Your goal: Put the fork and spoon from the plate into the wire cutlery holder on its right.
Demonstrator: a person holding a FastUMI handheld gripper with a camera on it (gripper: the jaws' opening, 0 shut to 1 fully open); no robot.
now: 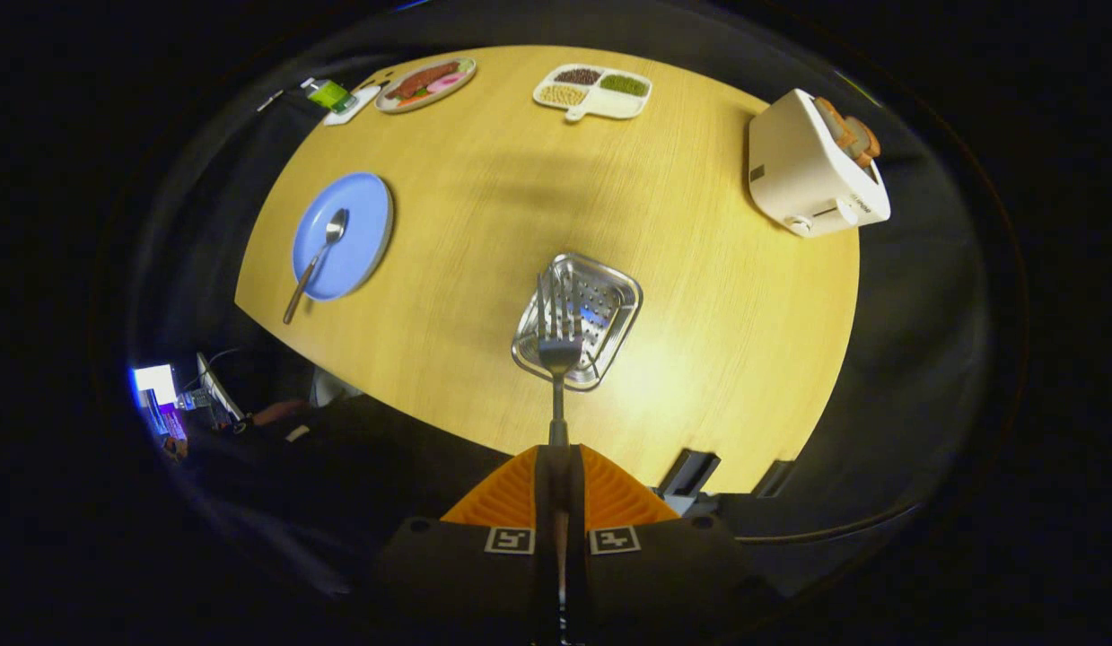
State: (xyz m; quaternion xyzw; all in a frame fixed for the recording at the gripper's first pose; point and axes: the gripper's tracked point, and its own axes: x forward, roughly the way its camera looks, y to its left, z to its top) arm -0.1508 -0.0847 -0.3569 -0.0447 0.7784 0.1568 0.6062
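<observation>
1. Jaws are pressing together on the fork (557, 336) handle; the gripper (556, 453) is holding it high above the table (699, 314), tines pointing away.
2. Tines are overlapping the holder (609, 305) below; contact is unclear.
3. Farther off, the spoon (316, 262) is lying on the plate (363, 224).

spoon (318, 260) on plate (363, 211), holder (609, 301) right

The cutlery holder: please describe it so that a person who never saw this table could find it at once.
On the round wooden table, look just ahead of the gripper, which is shut on a fork. The cutlery holder is the shiny metal basket behind the fork's tines, to the right of the blue plate with the spoon. Only it has a perforated bottom.
</observation>
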